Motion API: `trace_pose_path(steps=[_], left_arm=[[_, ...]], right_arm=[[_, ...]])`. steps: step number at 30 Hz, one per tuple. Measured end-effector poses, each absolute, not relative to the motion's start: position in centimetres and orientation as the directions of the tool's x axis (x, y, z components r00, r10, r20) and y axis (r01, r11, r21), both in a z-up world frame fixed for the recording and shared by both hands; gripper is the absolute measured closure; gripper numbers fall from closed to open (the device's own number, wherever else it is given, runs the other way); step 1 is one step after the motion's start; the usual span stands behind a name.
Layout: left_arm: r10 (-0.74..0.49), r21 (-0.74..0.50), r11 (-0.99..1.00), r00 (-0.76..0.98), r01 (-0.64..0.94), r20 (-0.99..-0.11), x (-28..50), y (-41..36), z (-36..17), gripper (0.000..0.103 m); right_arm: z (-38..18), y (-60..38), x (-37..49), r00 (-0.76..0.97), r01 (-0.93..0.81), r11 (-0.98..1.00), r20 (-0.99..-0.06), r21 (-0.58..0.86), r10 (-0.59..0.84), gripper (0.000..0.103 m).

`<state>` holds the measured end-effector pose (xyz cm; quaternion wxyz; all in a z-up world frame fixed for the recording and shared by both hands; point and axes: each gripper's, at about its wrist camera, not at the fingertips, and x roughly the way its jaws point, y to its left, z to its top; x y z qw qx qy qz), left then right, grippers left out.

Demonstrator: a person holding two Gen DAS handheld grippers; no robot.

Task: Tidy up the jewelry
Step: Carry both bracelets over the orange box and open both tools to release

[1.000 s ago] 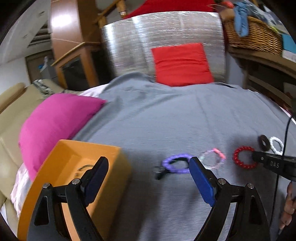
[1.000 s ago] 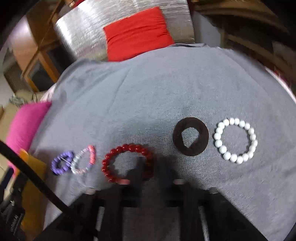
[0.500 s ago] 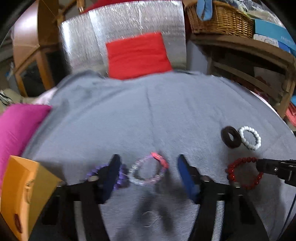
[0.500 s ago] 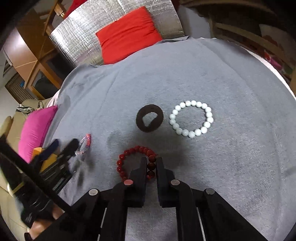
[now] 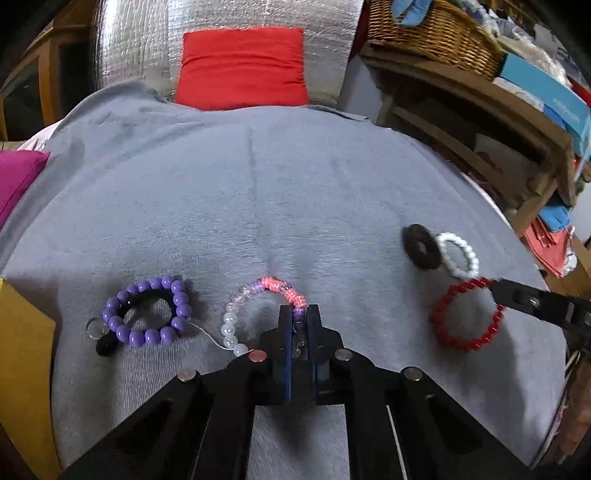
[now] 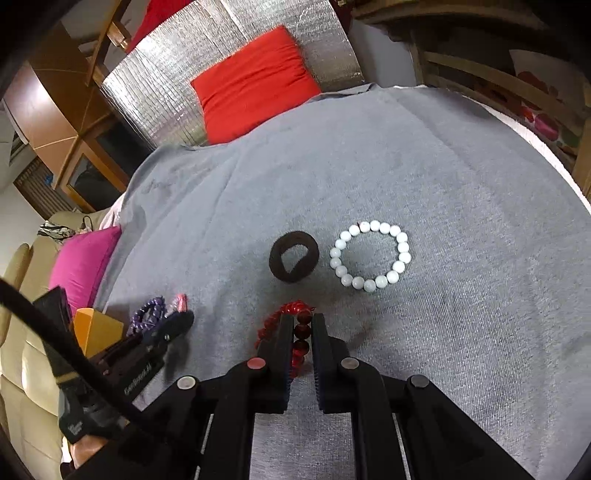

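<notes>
On the grey blanket (image 5: 280, 192) lie a purple bead bracelet (image 5: 147, 314), a pink, lilac and white bead bracelet (image 5: 258, 295), a red bead bracelet (image 5: 461, 321), a dark hair ring (image 5: 421, 245) and a white bead bracelet (image 5: 458, 254). My left gripper (image 5: 299, 314) is shut on the right side of the pink and white bracelet. My right gripper (image 6: 300, 325) is shut on the red bracelet (image 6: 295, 332), which looks slightly lifted. The hair ring (image 6: 293, 256) and white bracelet (image 6: 371, 254) lie just beyond it.
An orange box (image 5: 22, 369) stands at the left edge; it also shows in the right wrist view (image 6: 96, 328). A pink cushion (image 6: 81, 262) lies left. A red cushion (image 5: 243, 70) leans on a silver backrest. Wooden shelves with a wicker basket (image 5: 428, 26) stand right.
My left gripper swung right from the orange box, came down over the pink and white bracelet and closed on it. My right gripper closed on the red bracelet and raised it slightly.
</notes>
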<state>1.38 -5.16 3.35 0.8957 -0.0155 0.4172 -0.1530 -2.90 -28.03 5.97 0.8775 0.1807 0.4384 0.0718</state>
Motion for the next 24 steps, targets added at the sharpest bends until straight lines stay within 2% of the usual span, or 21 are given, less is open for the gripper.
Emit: trace_pose_path(steps=[9,18,24], left_arm=[[-0.302,-0.143,0.950,0.700,0.277,-0.647,-3.2,-3.9,8.4,0.096],[-0.223,-0.218,0.969,0.794,0.117,-0.566,-6.3,3.3,13.3,0.096],[-0.164,-0.245,0.969,0.812,0.028,-0.560,-8.4,7.8,14.9,0.096]], right_arm=[[7.4,-26.1,-3.1,0.651,-0.018,0.908,-0.684,0.419,0.329,0.092],[9.1,-20.8,-4.3,0.669,-0.181,0.869,-0.591,0.460,0.452,0.092],[10.4,-17.3,-5.3,0.647,-0.283,0.812,-0.524,0.510,0.554,0.093]])
